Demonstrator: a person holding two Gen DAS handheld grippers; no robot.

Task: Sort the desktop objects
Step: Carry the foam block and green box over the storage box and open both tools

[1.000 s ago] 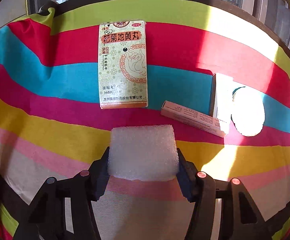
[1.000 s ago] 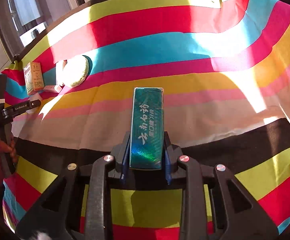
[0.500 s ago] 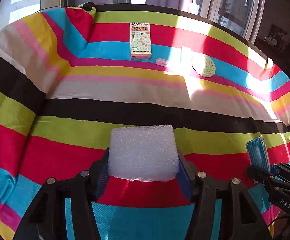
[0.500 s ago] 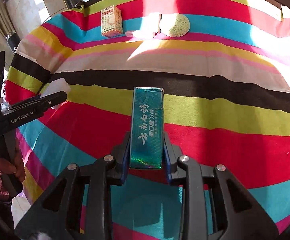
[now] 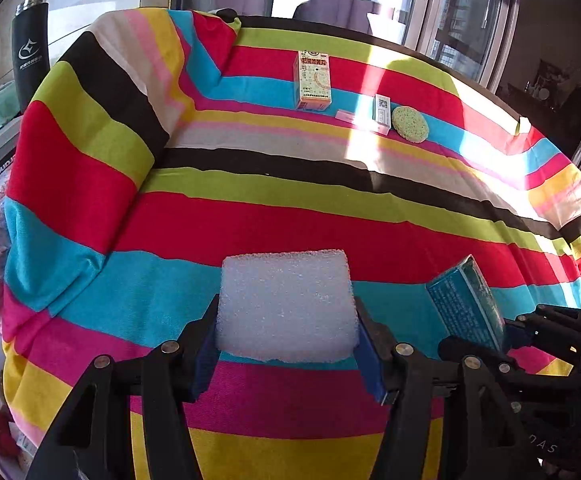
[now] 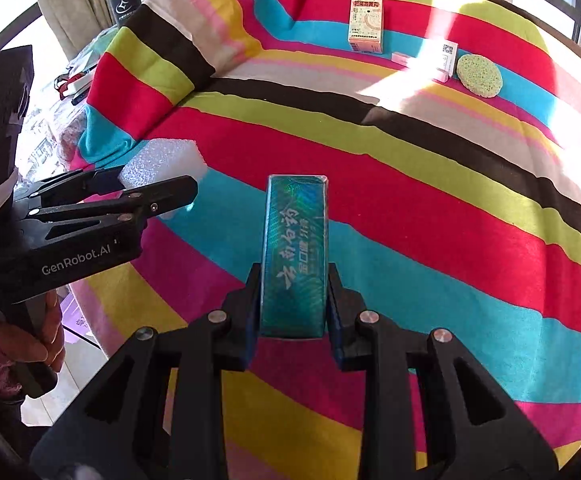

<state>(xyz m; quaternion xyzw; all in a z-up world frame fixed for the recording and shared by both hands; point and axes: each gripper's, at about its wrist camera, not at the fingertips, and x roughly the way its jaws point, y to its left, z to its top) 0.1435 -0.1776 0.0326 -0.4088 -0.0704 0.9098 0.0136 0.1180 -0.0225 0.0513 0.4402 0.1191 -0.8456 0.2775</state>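
Observation:
My left gripper [image 5: 286,332] is shut on a white foam block [image 5: 285,304] and holds it above the near edge of the striped cloth. It also shows at the left of the right wrist view [image 6: 158,188], with the foam block [image 6: 158,162] between its fingers. My right gripper [image 6: 293,300] is shut on a teal toothpaste box [image 6: 295,256], upright in the jaws. That box [image 5: 466,306] shows at the lower right of the left wrist view. At the far side lie an orange medicine box [image 5: 313,80], a thin pink box [image 5: 348,117], a small white box [image 5: 382,109] and a round green sponge [image 5: 410,124].
A striped cloth [image 5: 250,216] covers the table and hangs over its left edge. A black flask [image 5: 30,52] stands off the table at the far left. Windows run behind the far edge. Clutter lies beyond the left edge [image 6: 74,84].
Both grippers have pulled back from the far objects toward the near edge, still holding the foam block and the toothpaste box. The two grippers are now side by side.

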